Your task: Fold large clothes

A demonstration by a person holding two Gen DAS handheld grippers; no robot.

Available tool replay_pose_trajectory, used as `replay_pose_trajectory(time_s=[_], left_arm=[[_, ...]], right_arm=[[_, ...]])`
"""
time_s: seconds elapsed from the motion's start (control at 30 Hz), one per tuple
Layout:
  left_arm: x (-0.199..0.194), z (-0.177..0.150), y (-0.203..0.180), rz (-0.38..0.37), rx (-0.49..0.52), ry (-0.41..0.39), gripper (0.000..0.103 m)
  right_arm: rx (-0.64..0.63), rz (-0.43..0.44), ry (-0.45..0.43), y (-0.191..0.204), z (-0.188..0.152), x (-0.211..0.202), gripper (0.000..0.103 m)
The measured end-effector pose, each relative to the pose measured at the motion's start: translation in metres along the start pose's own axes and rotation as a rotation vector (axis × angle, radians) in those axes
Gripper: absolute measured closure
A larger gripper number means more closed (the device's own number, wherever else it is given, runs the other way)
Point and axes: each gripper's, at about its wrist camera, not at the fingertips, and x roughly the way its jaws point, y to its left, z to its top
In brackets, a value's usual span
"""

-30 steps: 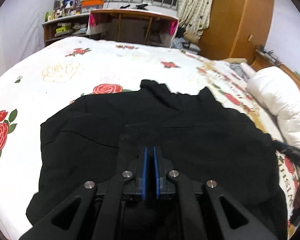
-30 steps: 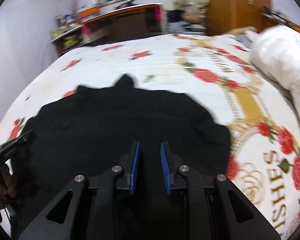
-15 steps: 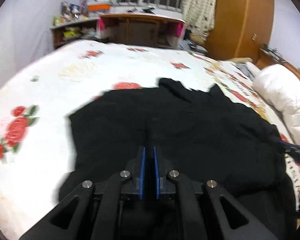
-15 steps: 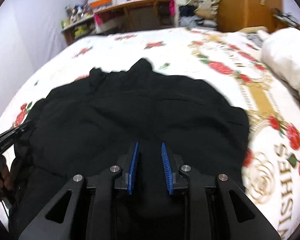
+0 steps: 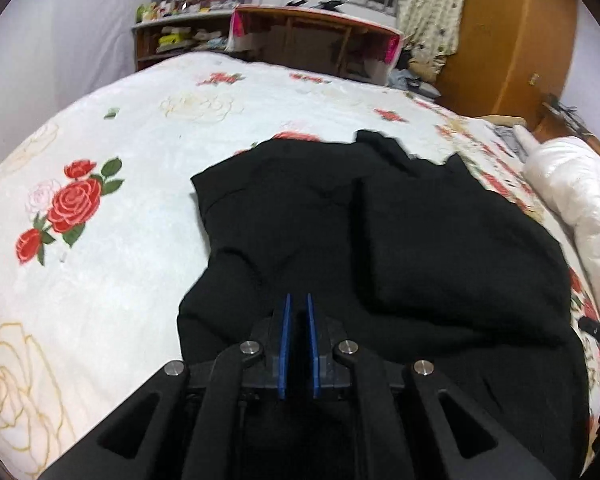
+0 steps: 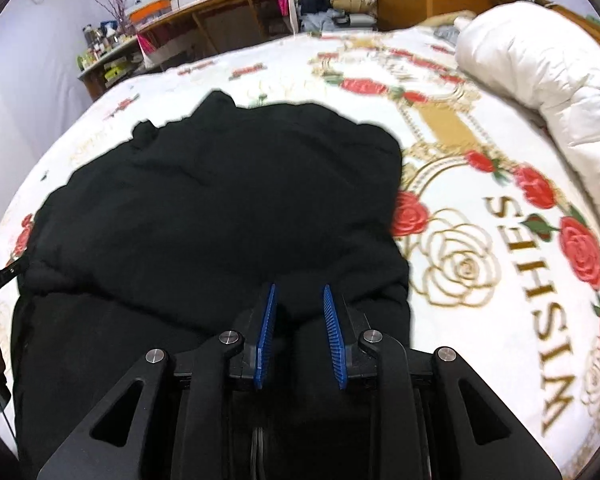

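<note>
A large black garment [image 5: 400, 240] lies partly folded on the rose-print bed sheet [image 5: 140, 160]; it also shows in the right wrist view [image 6: 228, 208]. My left gripper [image 5: 297, 304] is over the garment's near left part, its blue pads nearly together with a narrow gap; black cloth fills the gap, and I cannot tell if it is pinched. My right gripper [image 6: 299, 296] is over the garment's near right edge, its jaws open with black cloth between them.
A white duvet roll [image 6: 540, 80] lies along the right side of the bed. A wooden desk [image 5: 312, 40] and cluttered shelves [image 5: 172, 36] stand beyond the far edge. A wooden wardrobe [image 5: 512, 40] is at the back right.
Both grippers have shifted right, so the garment sits further right in the left view and further left in the right view. The left pads show a slightly wider gap. The right jaws opened a little wider.
</note>
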Motion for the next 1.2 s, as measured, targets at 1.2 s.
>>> replay_pose_trajectory(time_s=[1.2], left_arm=[[-0.229,-0.149,-0.027,-0.081,0.125,-0.064,0.073]], right_arm=[[-0.03,0.037,-0.144,0.029,-0.181,-0.215,0.054]])
